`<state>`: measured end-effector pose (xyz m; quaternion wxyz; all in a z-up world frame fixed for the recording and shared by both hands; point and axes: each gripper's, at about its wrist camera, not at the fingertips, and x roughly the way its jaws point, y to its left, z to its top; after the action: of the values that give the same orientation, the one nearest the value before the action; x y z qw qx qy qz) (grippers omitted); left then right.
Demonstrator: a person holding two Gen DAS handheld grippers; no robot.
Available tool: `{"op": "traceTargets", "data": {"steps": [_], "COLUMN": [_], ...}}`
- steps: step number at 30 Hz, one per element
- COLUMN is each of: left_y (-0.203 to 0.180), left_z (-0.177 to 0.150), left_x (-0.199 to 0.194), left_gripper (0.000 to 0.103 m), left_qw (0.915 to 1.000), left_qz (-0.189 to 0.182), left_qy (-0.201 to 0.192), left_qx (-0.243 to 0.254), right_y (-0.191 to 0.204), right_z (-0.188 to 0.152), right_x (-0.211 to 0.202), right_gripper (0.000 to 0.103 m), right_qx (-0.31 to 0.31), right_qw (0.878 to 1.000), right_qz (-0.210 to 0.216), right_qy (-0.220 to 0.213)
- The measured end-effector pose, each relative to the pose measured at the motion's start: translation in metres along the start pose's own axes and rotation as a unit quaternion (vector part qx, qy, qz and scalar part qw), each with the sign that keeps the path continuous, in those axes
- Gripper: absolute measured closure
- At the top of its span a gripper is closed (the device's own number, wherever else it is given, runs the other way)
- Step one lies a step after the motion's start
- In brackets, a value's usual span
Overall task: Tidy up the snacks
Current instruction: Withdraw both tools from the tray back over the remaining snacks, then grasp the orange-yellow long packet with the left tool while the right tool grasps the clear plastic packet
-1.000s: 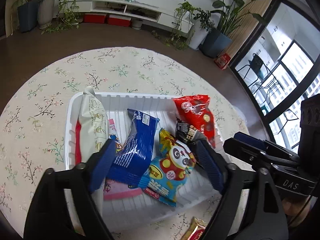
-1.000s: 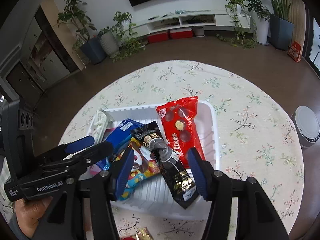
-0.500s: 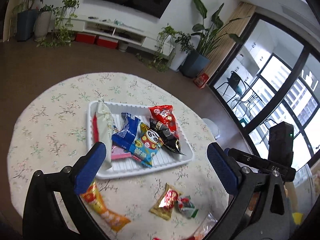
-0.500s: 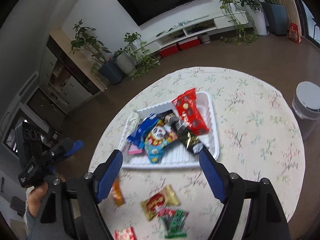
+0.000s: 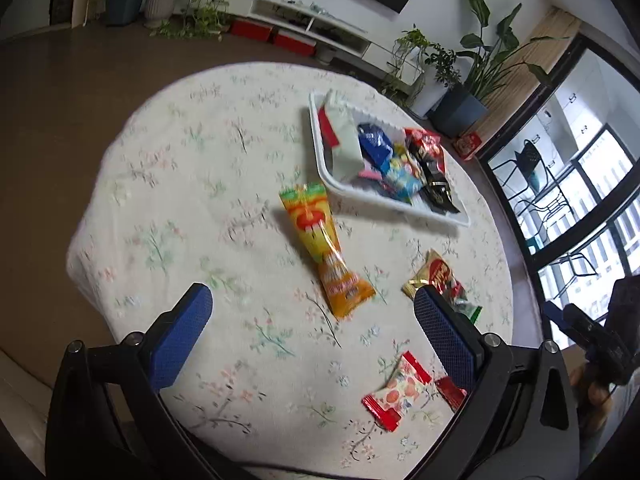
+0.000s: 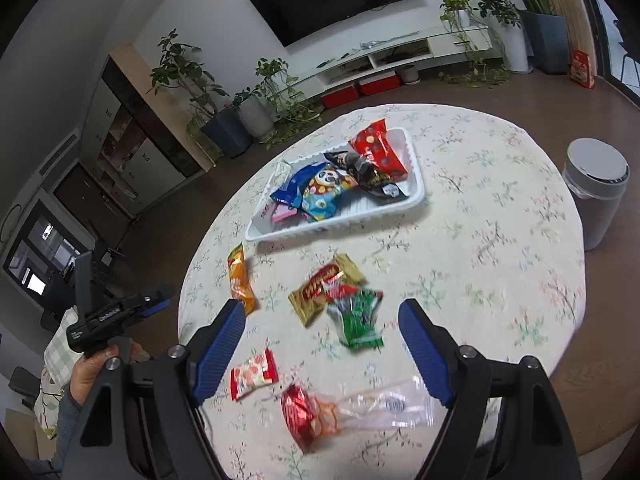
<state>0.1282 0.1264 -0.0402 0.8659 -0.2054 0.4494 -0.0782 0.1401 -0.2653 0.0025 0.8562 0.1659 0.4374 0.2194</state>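
The orange packet (image 5: 325,246) lies lengthwise just ahead of the spread, empty left hand-held gripper (image 5: 312,340), nearer than the right.

My left gripper (image 5: 312,322) hangs over the table (image 5: 180,200), jaws wide after just opening, with nothing between them. An orange packet (image 5: 324,248) lies ahead of it. Beyond, the white tray (image 5: 320,160) holds several snacks. A red-and-white sweet (image 5: 396,390) lies near my right finger.

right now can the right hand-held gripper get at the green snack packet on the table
Probably yes. The right hand-held gripper is open and empty, and the green snack packet lies between its fingers' line with nothing on top; only the gold packet touches its far edge.
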Motion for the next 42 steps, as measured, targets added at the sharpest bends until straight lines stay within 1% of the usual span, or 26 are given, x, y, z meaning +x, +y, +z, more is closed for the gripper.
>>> {"op": "traceTargets", "data": {"steps": [2, 6, 12, 15, 21, 28, 30, 32, 34, 37, 39, 42], "left_y": [-0.004, -0.015, -0.024, -0.023, -0.025, -0.027, -0.029, -0.032, -0.033, -0.034, -0.037, -0.042], "left_z": [-0.009, -0.017, -0.014, -0.009, 0.006, 0.029, 0.034, 0.04, 0.045, 0.052, 0.056, 0.06], "left_x": [0.008, 0.018, 0.033, 0.041, 0.069, 0.108, 0.118, 0.124, 0.129, 0.137, 0.141, 0.15], "left_gripper": [0.001, 0.001, 0.001, 0.001, 0.001, 0.003, 0.006, 0.007, 0.008, 0.013, 0.02, 0.021], "left_qw": [0.9999, 0.9998, 0.9994, 0.9987, 0.9955, 0.9917, 0.9906, 0.9893, 0.9888, 0.9868, 0.9844, 0.9793], "left_qz": [-0.003, -0.005, 0.019, 0.038, 0.082, 0.111, 0.116, 0.124, 0.125, 0.133, 0.141, 0.152], "left_qy": [0.009, 0.02, 0.027, 0.035, 0.049, 0.064, 0.071, 0.071, 0.073, 0.074, 0.077, 0.087], "left_qx": [-0.002, 0.004, 0.006, 0.004, -0.002, 0.006, 0.017, 0.03, 0.037, 0.056, 0.071, 0.102], "right_y": [-0.001, 0.003, 0.009, 0.017, 0.033, 0.039, 0.039, 0.042, 0.046, 0.051, 0.054, 0.051], "right_z": [-0.011, -0.031, -0.053, -0.063, -0.074, -0.076, -0.076, -0.075, -0.076, -0.078, -0.078, -0.071], "right_x": [-0.005, -0.013, -0.012, -0.008, 0.004, 0.006, 0.008, 0.01, 0.015, 0.022, 0.026, 0.026], "right_gripper": [0.022, 0.022, 0.022, 0.022, 0.022, 0.022, 0.022, 0.022, 0.023, 0.029, 0.032, 0.033], "right_qx": [0.002, -0.008, -0.023, -0.039, -0.069, -0.093, -0.103, -0.126, -0.159, -0.195, -0.218, -0.232], "right_qw": [1.0, 1.0, 0.999, 0.999, 0.997, 0.995, 0.993, 0.99, 0.984, 0.975, 0.968, 0.964], "right_qz": [-0.002, -0.013, -0.014, -0.017, -0.01, -0.018, -0.024, -0.033, -0.034, -0.031, -0.031, -0.037], "right_qy": [0.001, 0.005, 0.022, 0.028, 0.043, 0.041, 0.046, 0.056, 0.076, 0.104, 0.117, 0.124]}}
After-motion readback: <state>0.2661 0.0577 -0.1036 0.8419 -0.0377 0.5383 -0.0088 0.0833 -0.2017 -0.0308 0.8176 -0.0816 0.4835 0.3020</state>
